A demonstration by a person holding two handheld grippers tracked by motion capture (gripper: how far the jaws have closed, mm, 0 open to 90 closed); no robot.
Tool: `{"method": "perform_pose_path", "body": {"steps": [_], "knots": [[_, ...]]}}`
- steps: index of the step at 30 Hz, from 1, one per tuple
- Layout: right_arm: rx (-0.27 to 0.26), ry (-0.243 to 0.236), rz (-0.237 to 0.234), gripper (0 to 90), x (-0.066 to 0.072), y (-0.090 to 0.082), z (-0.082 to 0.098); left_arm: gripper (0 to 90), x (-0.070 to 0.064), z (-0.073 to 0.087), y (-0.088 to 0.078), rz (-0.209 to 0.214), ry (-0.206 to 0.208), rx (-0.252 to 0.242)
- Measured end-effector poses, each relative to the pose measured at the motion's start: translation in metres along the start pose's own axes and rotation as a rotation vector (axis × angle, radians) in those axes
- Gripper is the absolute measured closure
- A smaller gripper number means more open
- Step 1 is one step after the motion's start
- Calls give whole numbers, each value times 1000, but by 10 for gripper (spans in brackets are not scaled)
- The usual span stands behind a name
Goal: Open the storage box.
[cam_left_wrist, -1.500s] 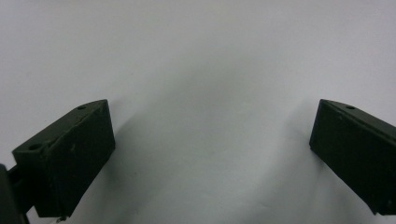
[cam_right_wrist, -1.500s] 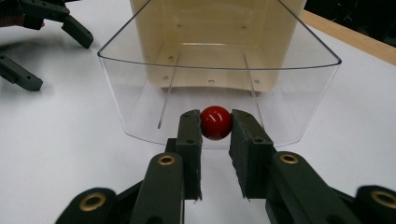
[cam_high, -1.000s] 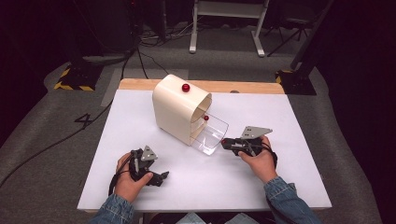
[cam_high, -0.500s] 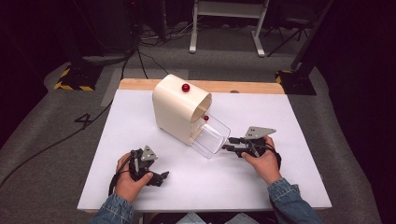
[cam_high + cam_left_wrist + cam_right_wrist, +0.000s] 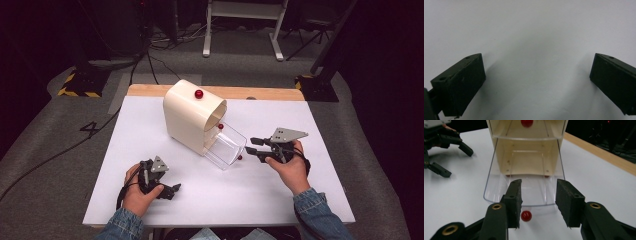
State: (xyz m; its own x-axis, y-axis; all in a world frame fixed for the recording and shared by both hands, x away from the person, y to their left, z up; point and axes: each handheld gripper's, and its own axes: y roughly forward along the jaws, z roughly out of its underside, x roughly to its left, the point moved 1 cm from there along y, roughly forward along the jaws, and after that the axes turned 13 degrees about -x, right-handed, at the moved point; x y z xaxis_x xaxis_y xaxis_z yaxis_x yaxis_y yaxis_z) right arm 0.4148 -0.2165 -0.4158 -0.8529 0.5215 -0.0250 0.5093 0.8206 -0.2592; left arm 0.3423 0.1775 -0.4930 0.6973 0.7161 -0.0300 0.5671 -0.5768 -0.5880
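A cream cabinet [image 5: 190, 117] stands mid-table with a red knob [image 5: 199, 94] near its top. Its clear lower drawer [image 5: 225, 149] is pulled out toward my right gripper [image 5: 250, 145] and slopes down to the table. The drawer's small red knob [image 5: 526, 216] sits just below and in front of my right gripper [image 5: 539, 182]. That gripper's jaws have just been opening, and no pad touches the knob. My left gripper [image 5: 172, 190] rests at the table's near left. Its jaws [image 5: 537, 57] stand wide open over bare white tabletop.
The white table top [image 5: 280, 200] has a wooden strip [image 5: 270, 93] along its far edge. Beyond it, grey floor carries cables and a white stand [image 5: 240, 30]. In the right gripper view, the left gripper [image 5: 454, 160] shows at upper left.
My right gripper has let go of the drawer's red knob, opened its jaws and lifted up and slightly away from it. The left hand has stayed still.
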Motion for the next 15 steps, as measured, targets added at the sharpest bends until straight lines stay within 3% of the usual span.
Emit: {"method": "perform_pose_path", "body": {"steps": [2,8,15], "knots": [[-2,-3,-1,564,1,0,-4,2,0,0,0,0,-1,-2],[-31,-43,-21,560,4,10,-36,2,0,0,0,0,0,-1],[-34,-58,-49,562,9,30,-50,2,0,1,0,0,-1,-6]]}}
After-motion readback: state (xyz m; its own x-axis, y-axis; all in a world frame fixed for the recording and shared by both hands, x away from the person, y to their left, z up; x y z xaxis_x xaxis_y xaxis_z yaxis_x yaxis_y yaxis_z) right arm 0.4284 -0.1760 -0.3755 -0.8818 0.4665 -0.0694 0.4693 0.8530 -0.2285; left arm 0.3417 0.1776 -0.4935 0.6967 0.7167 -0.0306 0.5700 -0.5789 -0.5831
